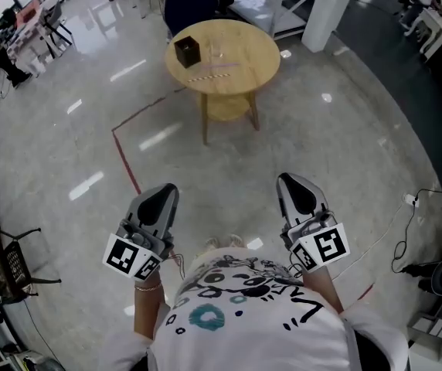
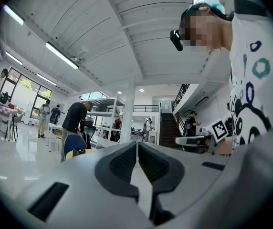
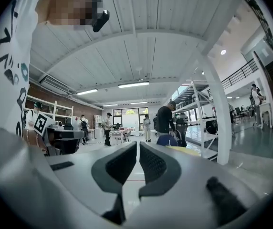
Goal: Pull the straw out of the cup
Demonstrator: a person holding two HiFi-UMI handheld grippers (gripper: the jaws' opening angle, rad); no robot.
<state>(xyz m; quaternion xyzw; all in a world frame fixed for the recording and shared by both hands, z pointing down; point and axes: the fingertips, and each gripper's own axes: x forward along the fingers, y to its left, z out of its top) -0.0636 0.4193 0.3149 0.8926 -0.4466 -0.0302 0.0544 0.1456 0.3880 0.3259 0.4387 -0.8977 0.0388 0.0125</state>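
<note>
Far ahead in the head view stands a round wooden table (image 1: 256, 52). On it a clear cup (image 1: 215, 52) is faintly visible, and a thin pale straw (image 1: 213, 75) lies flat on the tabletop in front of the cup. My left gripper (image 1: 168, 192) and right gripper (image 1: 286, 182) are held close to my body, well short of the table, both pointing toward it. The jaws of the left gripper (image 2: 137, 146) meet with nothing between them. The right gripper (image 3: 138, 148) is shut and empty too.
A dark box (image 1: 187, 50) sits on the table left of the cup. A dark chair (image 1: 190, 6) stands behind the table. Red tape lines (image 1: 125, 157) mark the glossy floor. A cable (image 1: 406, 230) trails at the right. Several people stand in the distance.
</note>
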